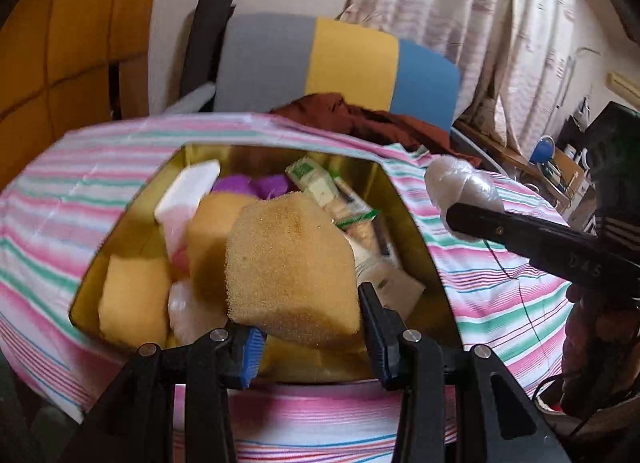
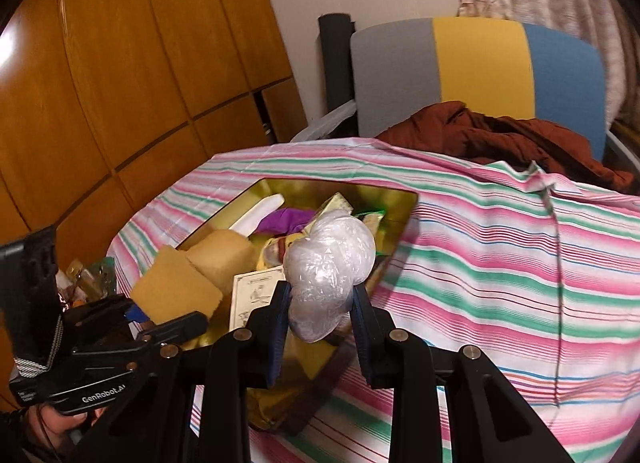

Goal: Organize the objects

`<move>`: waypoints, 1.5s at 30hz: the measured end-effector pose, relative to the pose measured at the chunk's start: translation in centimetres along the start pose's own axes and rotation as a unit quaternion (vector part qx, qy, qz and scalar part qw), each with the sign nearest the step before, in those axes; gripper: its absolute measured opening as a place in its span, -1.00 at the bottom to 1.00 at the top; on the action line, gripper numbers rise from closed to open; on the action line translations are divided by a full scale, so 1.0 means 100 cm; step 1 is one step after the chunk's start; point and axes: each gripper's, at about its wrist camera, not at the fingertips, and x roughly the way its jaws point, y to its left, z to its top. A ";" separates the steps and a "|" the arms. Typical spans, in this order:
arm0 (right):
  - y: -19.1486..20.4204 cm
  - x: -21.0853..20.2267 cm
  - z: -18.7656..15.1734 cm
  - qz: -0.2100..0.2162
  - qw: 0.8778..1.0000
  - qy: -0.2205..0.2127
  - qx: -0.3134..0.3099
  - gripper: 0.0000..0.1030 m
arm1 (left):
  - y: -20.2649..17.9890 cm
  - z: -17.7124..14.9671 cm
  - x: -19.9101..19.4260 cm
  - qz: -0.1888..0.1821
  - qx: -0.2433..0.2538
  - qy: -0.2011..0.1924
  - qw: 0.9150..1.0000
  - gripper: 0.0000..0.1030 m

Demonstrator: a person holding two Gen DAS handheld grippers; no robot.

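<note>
L gripper (image 1: pixel 308 327) clamped on tan sponge (image 1: pixel 292 267) over gold tin (image 1: pixel 404 199) at cloth's near edge; soft, light, grip its flanks. R gripper (image 2: pixel 320 311) pinches plastic wad (image 2: pixel 330 275), prob. slippery.

White lettering "GenRobot.AI" stands on the black body of the left gripper (image 2: pixel 176 323), seen from the right wrist view. Embossed marks on the right gripper (image 1: pixel 460 219) arm, in the left wrist view, look like "D 4 S" but are uncertain. Print on the white card (image 2: pixel 256 295) and green-and-white packets (image 1: pixel 316 183) in the tin is too small to read.
</note>
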 end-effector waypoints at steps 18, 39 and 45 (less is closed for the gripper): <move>0.012 0.065 0.024 -0.031 0.994 0.070 -0.075 -0.41 | 0.016 0.003 0.034 0.008 -0.006 0.090 0.996 -0.16; 0.018 0.069 0.037 -0.044 0.995 0.060 -0.063 0.15 | 0.005 0.000 0.012 0.026 0.003 0.074 0.997 0.08; 0.019 0.066 0.037 -0.041 0.996 0.056 -0.058 0.15 | 0.011 0.008 -0.009 0.017 -0.022 0.025 0.999 0.08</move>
